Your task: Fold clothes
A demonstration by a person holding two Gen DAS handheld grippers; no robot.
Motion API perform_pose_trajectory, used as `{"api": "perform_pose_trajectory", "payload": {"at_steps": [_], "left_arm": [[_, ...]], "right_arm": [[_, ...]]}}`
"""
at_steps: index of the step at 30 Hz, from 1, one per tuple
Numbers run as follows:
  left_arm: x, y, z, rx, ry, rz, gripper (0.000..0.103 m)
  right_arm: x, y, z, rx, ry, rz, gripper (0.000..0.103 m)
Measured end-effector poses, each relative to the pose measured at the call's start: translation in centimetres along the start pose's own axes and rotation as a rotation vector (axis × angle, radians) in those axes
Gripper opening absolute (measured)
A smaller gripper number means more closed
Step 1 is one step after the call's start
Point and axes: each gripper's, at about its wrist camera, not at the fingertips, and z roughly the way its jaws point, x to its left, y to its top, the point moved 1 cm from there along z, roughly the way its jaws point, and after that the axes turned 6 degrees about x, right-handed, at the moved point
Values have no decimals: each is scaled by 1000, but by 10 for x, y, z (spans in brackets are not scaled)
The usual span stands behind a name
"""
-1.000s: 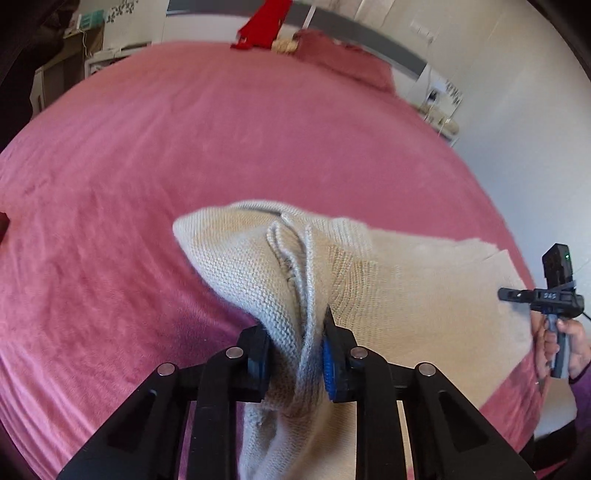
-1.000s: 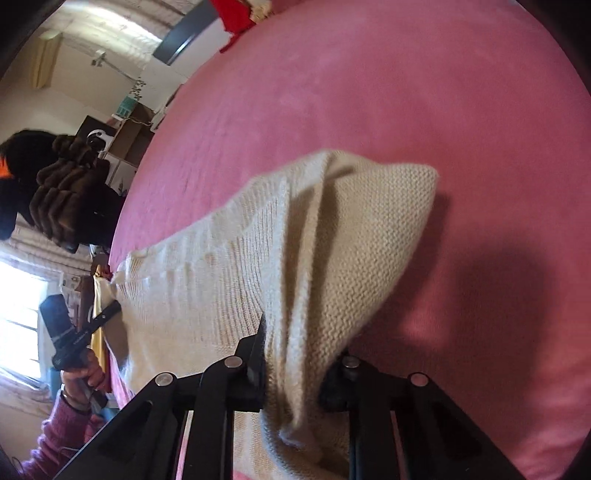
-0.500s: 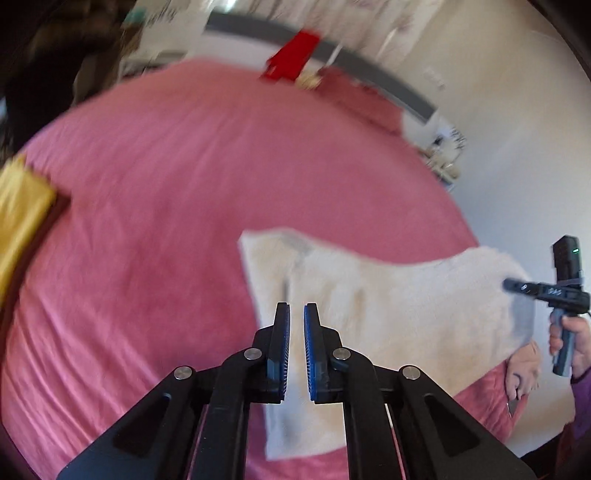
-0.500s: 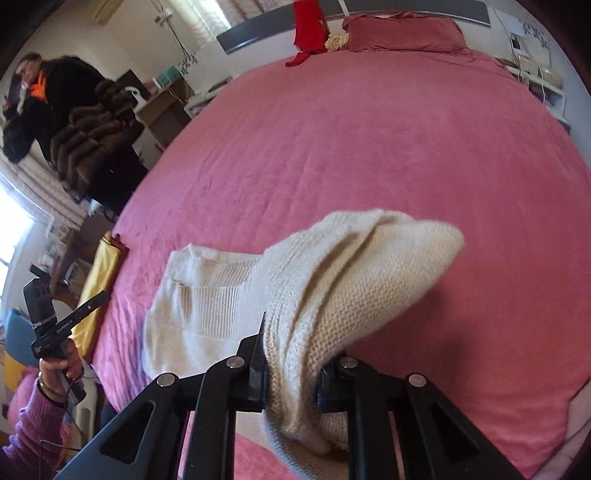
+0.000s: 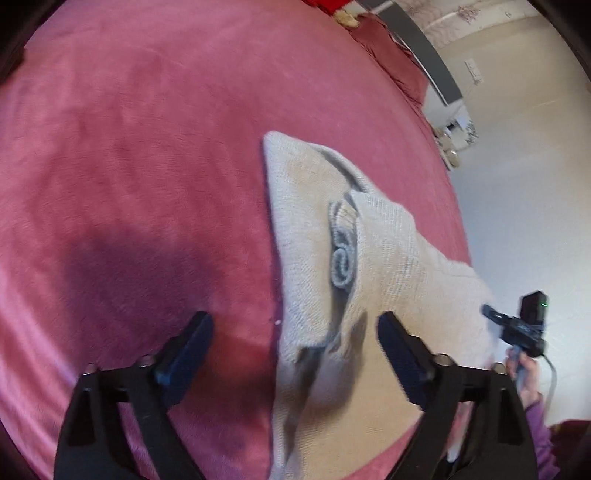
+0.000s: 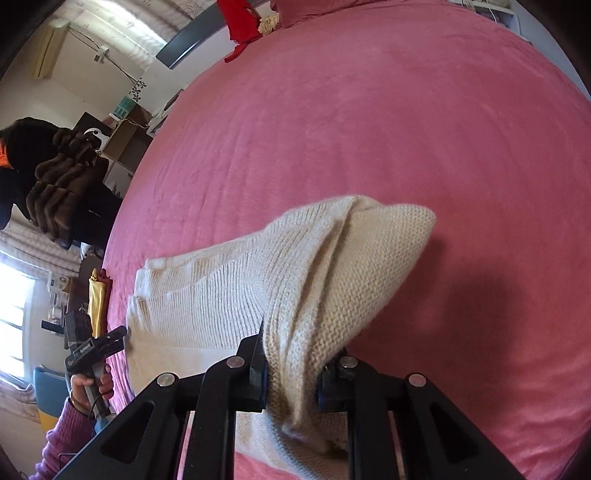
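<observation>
Now left claw (image 5: 291, 332) opening, dropped the sweater (image 5: 369, 258) it pinched earlier; right claw (image 6: 291, 373) w/ sweater clamped.

A knit sweater (image 6: 229, 291) lay on the bed (image 6: 369, 122), near its front edge. A pillow (image 5: 388, 48) and a red cloth (image 6: 240, 22) sat at the far end, with a yellow garment (image 6: 96, 299) at the bed's left edge.
</observation>
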Motion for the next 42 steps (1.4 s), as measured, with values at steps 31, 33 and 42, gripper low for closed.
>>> {"api": "perform_pose_trajectory", "payload": {"at_steps": [31, 33, 42], "left_arm": [[-87, -10, -65, -156, -113, 233, 18], [-93, -15, -84, -178, -124, 236, 17], [-43, -61, -247, -443, -225, 144, 5]], "right_arm": [[-7, 9, -14, -56, 192, 31, 15], [15, 14, -29, -77, 213, -4, 15], [154, 44, -54, -85, 242, -176, 15]]}}
